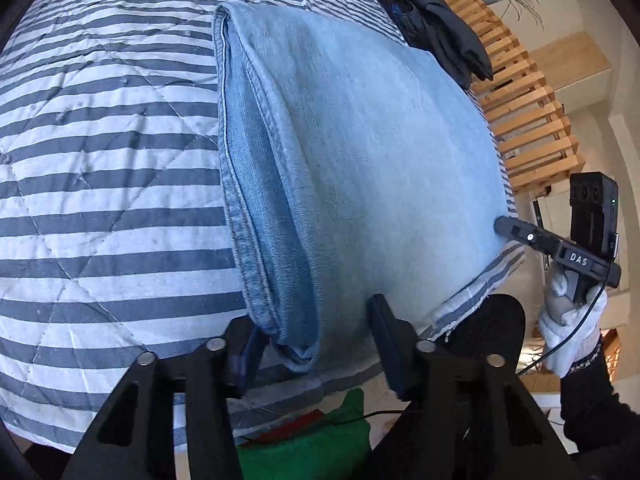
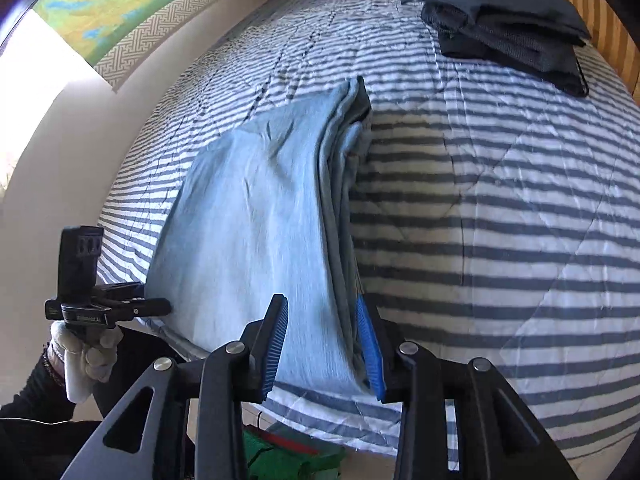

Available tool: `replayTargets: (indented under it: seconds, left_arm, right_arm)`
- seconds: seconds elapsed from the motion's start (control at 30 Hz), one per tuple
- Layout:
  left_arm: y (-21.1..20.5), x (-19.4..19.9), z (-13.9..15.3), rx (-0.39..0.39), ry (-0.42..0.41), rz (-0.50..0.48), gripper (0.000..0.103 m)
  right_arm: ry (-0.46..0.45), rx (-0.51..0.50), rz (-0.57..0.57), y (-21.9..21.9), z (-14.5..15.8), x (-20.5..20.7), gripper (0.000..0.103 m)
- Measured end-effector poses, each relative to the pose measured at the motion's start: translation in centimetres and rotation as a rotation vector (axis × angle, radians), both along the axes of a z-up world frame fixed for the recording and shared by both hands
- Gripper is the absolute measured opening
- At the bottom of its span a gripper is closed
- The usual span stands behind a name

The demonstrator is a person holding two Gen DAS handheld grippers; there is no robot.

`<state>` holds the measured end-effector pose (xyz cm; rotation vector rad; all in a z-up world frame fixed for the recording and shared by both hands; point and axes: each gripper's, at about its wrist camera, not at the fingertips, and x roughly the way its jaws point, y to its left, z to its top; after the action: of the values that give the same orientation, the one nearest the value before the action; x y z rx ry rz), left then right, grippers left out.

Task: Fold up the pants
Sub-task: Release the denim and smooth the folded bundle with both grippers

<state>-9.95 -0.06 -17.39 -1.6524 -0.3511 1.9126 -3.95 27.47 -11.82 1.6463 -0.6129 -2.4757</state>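
Folded jeans (image 1: 360, 168) lie on the striped quilt (image 1: 100, 160) of the bed, at its near edge. Left claw (image 1: 316, 352) is released, jaws apart astride the jeans' near corner, pads not pressing. Right claw (image 2: 326, 348) is also released, straddling the jeans' layered edge. Dark folded clothes (image 2: 504, 28) sit far right. Gloved hand (image 1: 568, 312) grips the right handle.

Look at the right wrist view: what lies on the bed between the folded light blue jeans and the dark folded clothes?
Nothing but bare striped quilt. In the right wrist view, the jeans and the dark folded clothes sit apart, with only quilt between them.
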Motion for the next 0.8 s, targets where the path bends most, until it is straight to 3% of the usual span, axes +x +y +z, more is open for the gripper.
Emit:
replayTargets:
  seconds: [0.03,0.1,0.2,0.27,0.33,0.4,0.5,0.63,0.73,0.8]
  left_arm:
    - [0.0,-0.1,0.2,-0.003,-0.003,0.0,0.038]
    - [-0.1,-0.6,1.4,0.03,-0.029,-0.009,0.033]
    - [0.4,-1.4,6.8,0.067,0.036,-0.039,0.032]
    - [0.5,-1.9,9.7,0.054,0.077,-0.056,0.034]
    - [0.4,-2.1,11.2,-0.009,0.106,-0.074,0.05]
    - [-0.3,-2.0,11.4,-0.11,0.143,-0.059,0.066]
    - [-1.9,-2.1,10.8,-0.155,0.138,-0.033,0.066]
    - [-1.3,-3.7,8.7,-0.184,0.163,-0.005,0.065]
    - [0.3,-5.4,7.6,-0.144,0.176,0.008,0.065]
    - [1.3,-6.5,7.4,-0.162,0.217,0.029,0.065]
  right_arm:
    - [-0.017,-0.008,-0.006,-0.1,-0.8,0.3,0.032]
    - [-0.042,-0.026,-0.019,-0.3,-2.2,0.5,0.033]
    - [-0.06,-0.096,-0.031,-0.4,-2.3,-0.1,0.024]
    - [-0.029,-0.148,-0.019,-0.6,-0.8,-0.4,0.023]
    - [-0.001,-0.13,-0.002,-1.0,0.9,-0.5,0.023]
    - [-0.019,-0.002,0.021,-1.8,1.5,-0.5,0.024]
    - [-0.066,0.18,0.057,-2.5,1.0,-0.1,0.024]
    - [0.043,0.158,0.025,-1.5,2.5,-0.5,0.024]
    - [0.163,0.135,0.025,-2.0,4.1,-2.6,0.024]
    - [0.215,0.125,0.042,-3.0,4.7,-4.9,0.024]
